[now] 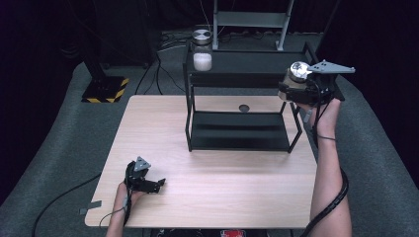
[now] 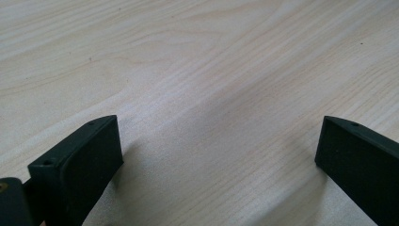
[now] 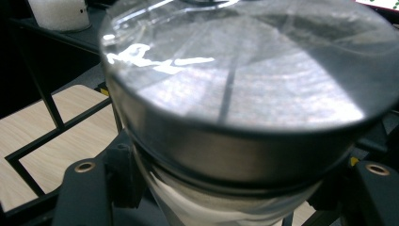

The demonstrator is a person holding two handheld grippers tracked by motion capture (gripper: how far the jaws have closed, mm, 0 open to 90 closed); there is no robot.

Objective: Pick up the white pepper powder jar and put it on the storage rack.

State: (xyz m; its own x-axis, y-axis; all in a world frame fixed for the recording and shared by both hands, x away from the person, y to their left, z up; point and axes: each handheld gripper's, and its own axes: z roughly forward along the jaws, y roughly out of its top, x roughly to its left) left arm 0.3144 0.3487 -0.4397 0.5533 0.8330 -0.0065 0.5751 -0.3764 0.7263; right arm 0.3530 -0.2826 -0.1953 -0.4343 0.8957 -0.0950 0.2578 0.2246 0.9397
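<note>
Table point(image 1: 207, 197): light wood top that carries the black shelf rack; all places below are given from that rack.

Black shelf rack point(image 1: 237, 131): two-tier metal frame standing on the far half of the table, its lower tier resting on the wood.

Jar with white contents point(image 1: 202, 49): glass, metal lid, upright on the rack's upper tier at its far left corner.

Held jar point(image 1: 296, 76): glass, shiny metal lid point(image 3: 244, 84), raised at the rack's right end, level with the upper tier; whether it touches the tier cannot be told.

Right claw point(image 1: 291, 89): clamped on the held jar just under the lid, one jaw on each side of the glass.

Left claw point(image 1: 158, 185): near side of the rack, low over bare table, jaws spread wide with nothing between them.
</note>
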